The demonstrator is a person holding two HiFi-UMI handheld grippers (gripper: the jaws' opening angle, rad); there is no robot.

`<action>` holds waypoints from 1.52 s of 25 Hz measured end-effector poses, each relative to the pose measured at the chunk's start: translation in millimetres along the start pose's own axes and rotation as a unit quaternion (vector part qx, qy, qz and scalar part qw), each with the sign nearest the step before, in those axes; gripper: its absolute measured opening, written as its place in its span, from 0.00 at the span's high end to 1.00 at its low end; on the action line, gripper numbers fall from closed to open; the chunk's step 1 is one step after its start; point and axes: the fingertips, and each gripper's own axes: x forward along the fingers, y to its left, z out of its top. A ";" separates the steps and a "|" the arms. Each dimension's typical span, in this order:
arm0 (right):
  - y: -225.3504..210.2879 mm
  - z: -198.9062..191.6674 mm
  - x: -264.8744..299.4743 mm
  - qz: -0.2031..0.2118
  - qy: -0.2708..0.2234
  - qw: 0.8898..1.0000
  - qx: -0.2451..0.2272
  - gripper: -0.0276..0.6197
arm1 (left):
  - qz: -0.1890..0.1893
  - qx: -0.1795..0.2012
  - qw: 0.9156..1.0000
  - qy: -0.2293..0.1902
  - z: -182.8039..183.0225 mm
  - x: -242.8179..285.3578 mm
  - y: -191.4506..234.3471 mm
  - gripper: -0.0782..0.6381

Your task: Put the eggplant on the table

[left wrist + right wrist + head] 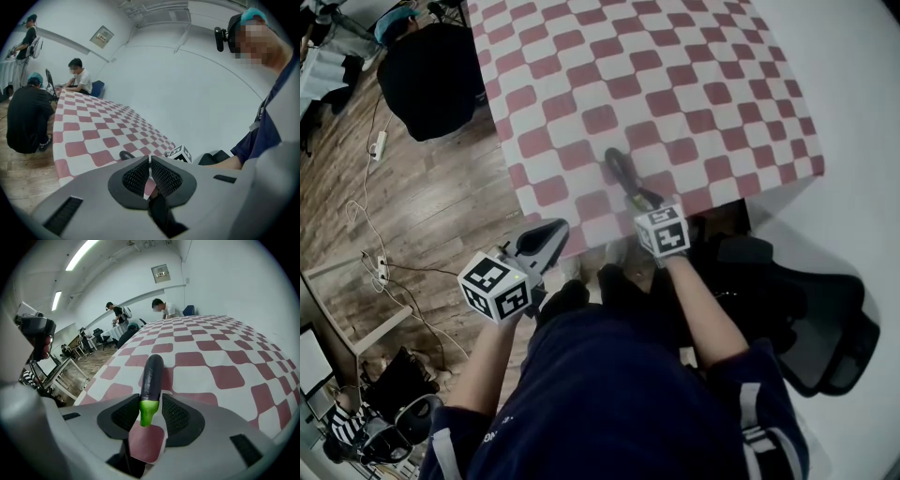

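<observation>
A dark purple eggplant (pixel 621 171) with a green stem end lies low over the near edge of the red-and-white checked table (pixel 675 75). My right gripper (pixel 642 199) is shut on its stem end. In the right gripper view the eggplant (pixel 152 376) sticks out forward between the pads (pixel 176 416) over the cloth (pixel 220 357); whether it rests on the cloth I cannot tell. My left gripper (pixel 555 227) hangs off the table's near left corner, shut and empty. In the left gripper view its jaws (pixel 150 159) meet, and the eggplant (pixel 126 154) shows just beyond them.
A person in black (pixel 431 75) crouches by the table's far left corner, and another person (pixel 79 79) sits at its far end. A black chair (pixel 806 319) stands to my right. Cables (pixel 375 216) trail over the wooden floor at left.
</observation>
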 end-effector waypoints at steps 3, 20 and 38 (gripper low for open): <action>3.0 -2.4 -2.4 0.002 0.006 1.000 0.008 0.65 | -0.002 0.001 1.000 0.001 -1.6 -0.8 -0.8 0.84; 31.6 40.2 -98.2 -0.020 -0.111 0.993 0.022 0.77 | -0.045 0.037 0.998 -0.019 10.5 -22.3 -21.1 0.84; 109.4 95.2 -176.5 0.014 -0.213 0.977 -0.004 0.90 | -0.081 0.069 0.994 -0.034 19.5 -46.2 -39.1 0.84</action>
